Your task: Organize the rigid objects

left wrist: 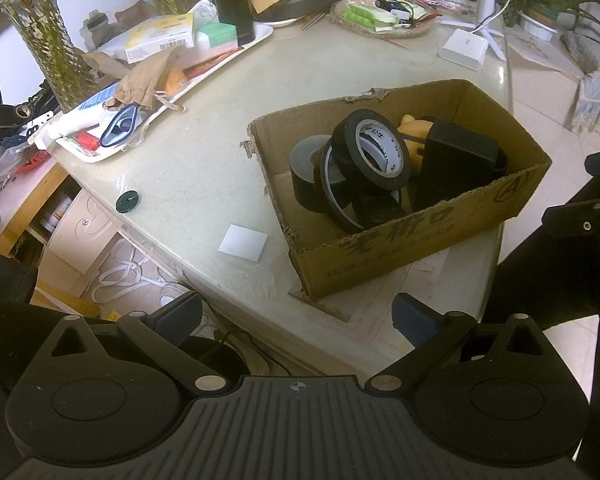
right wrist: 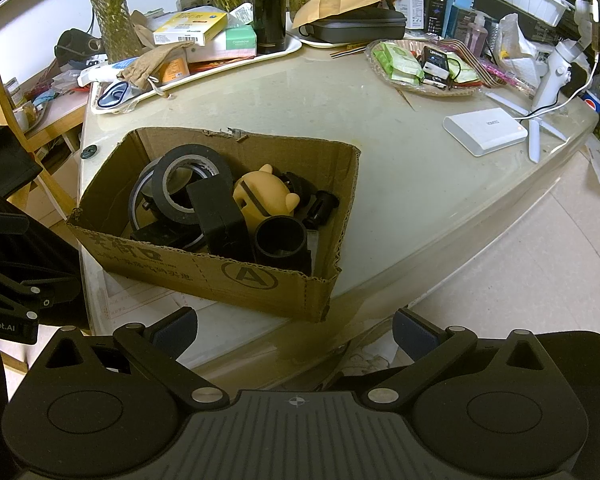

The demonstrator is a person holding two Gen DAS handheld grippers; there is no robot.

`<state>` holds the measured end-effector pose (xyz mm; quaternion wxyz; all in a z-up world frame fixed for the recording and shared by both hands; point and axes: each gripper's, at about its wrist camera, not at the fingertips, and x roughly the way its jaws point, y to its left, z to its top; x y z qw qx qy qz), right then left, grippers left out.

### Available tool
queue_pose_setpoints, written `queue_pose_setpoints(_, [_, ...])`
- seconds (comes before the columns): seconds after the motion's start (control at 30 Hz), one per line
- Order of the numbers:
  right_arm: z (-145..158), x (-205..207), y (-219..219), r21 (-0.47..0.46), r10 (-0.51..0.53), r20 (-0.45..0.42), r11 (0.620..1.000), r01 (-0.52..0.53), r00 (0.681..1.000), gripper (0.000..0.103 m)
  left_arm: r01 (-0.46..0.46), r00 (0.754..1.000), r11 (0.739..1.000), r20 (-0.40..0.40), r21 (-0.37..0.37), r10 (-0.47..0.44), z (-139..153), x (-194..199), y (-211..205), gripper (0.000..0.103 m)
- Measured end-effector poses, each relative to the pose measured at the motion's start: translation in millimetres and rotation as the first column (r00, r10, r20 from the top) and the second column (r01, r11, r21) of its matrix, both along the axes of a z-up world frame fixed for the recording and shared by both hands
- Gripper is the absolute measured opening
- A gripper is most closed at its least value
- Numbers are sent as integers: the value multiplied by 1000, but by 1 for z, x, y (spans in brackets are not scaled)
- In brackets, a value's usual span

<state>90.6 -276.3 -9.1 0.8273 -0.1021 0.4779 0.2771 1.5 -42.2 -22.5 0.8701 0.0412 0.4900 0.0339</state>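
Short of the cardboard box [right wrist: 204,272], both the left tool [left wrist: 296,316] and right tool [right wrist: 294,330] gape wide, empty.

A circled letter "A" is printed on the outer wall of the cardboard box [right wrist: 252,276] at the table's near edge, beside rows of Chinese characters too blurred to read. "Robot.AI" shows on the left gripper's black body [right wrist: 8,326]. Other labels stay illegible.

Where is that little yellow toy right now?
The yellow toy sits inside the cardboard box, between the black block and black tube.
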Motion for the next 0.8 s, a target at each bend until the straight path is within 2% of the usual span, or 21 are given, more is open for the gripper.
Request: queue_pose_setpoints(0.8, [0,0,0,-1,-1,1,1000,1,1000,103,0,1000,1000,-3,0,0,-2,-1,0,103])
